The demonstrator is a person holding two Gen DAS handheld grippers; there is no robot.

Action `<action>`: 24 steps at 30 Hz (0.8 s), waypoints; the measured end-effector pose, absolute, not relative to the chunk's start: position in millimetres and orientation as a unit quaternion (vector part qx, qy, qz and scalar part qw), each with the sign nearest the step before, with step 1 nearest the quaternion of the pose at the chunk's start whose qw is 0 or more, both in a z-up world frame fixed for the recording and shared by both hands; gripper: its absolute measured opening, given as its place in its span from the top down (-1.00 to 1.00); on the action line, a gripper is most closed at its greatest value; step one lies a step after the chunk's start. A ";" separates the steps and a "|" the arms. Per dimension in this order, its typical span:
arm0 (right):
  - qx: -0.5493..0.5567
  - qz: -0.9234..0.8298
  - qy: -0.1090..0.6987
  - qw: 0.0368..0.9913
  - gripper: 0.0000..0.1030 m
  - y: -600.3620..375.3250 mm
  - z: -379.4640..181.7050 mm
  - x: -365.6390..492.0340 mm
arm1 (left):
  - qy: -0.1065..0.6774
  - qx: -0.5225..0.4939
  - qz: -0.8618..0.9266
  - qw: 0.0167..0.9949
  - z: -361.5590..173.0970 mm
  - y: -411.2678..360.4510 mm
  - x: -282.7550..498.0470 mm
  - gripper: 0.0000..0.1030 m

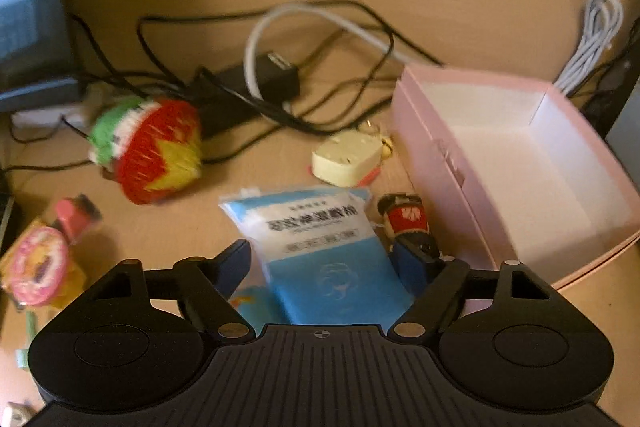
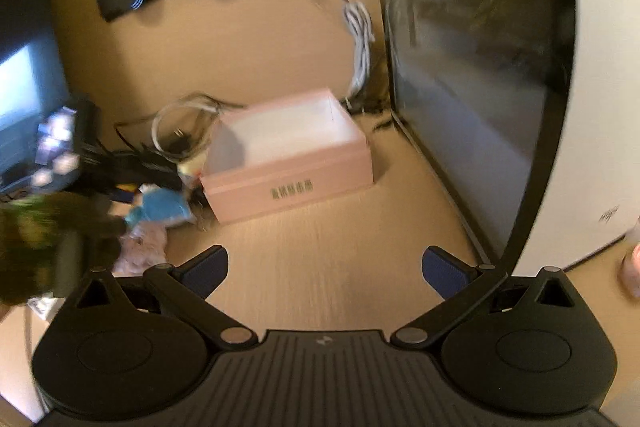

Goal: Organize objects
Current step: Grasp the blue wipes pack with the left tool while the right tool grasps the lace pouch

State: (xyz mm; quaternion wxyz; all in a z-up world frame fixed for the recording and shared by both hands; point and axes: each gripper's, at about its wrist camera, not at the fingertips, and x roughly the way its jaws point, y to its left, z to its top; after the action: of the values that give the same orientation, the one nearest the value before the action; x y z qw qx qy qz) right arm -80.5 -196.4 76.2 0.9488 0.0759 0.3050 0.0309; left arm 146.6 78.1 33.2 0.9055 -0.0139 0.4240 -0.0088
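A blue and white soft packet with printed text sits between the blue pads of my left gripper, which is shut on its sides. Just to the right stands an open pink box with a bare white inside. In the right wrist view the pink box lies ahead, and my right gripper hangs open over bare wooden desk with nothing between its fingers. At that view's left edge, a blurred dark shape and something blue show beside the box.
On the desk lie a knitted strawberry toy, a pale yellow block, a small red and black figure and a pink and yellow toy. Black cables tangle behind them. A dark screen stands right of the box.
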 end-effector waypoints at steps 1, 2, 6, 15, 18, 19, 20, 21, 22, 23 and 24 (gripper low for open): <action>0.067 0.037 0.299 0.951 -1.00 -197.1 79.6 -82.5 | 0.430 -0.008 -0.004 0.903 29.1 76.2 149.9 -0.56; 0.054 0.044 0.292 0.954 -1.00 -197.0 81.2 -83.2 | 0.436 -0.006 0.001 0.900 25.3 75.1 152.6 -0.52; 0.005 0.091 0.281 0.955 -1.00 -192.1 74.8 -74.6 | 0.428 -0.001 0.002 0.904 24.2 76.7 155.5 -0.16; -0.044 0.249 0.317 0.914 -1.00 -153.3 44.4 -35.8 | 0.350 -0.053 -0.019 0.935 99.1 127.5 81.6 -0.07; -0.071 0.297 0.326 0.895 -1.00 -122.9 29.5 -27.2 | 0.327 -0.065 -0.005 0.943 126.4 149.1 36.0 -0.07; -0.080 0.311 0.327 0.889 -1.00 -111.1 25.1 -24.7 | 0.329 -0.069 0.002 0.942 130.5 155.7 22.8 -0.07; -0.087 0.323 0.326 0.884 -1.00 -100.7 21.3 -21.4 | 0.336 -0.075 0.010 0.939 130.6 162.3 4.9 -0.07; -0.093 0.333 0.324 0.881 -1.00 -90.1 18.4 -19.5 | 0.344 -0.080 0.016 0.935 127.1 166.2 -10.4 -0.07; -0.099 0.341 0.322 0.878 -0.99 -78.6 15.3 -17.0 | 0.354 -0.088 0.024 0.931 123.3 170.5 -25.5 -0.07; -0.102 0.348 0.321 0.875 -0.97 -68.1 12.8 -15.5 | 0.362 -0.095 0.033 0.927 116.5 174.2 -38.3 -0.07; -0.105 0.355 0.319 0.872 -0.86 -58.6 10.0 -12.0 | 0.370 -0.101 0.049 0.922 113.0 178.8 -50.7 -0.07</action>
State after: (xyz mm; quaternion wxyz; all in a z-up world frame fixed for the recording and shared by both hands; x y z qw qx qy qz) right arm -12.0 -58.6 10.0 0.8724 -0.1055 0.3190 0.3550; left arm -50.7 178.8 113.0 0.9221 -0.1008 0.3704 0.0490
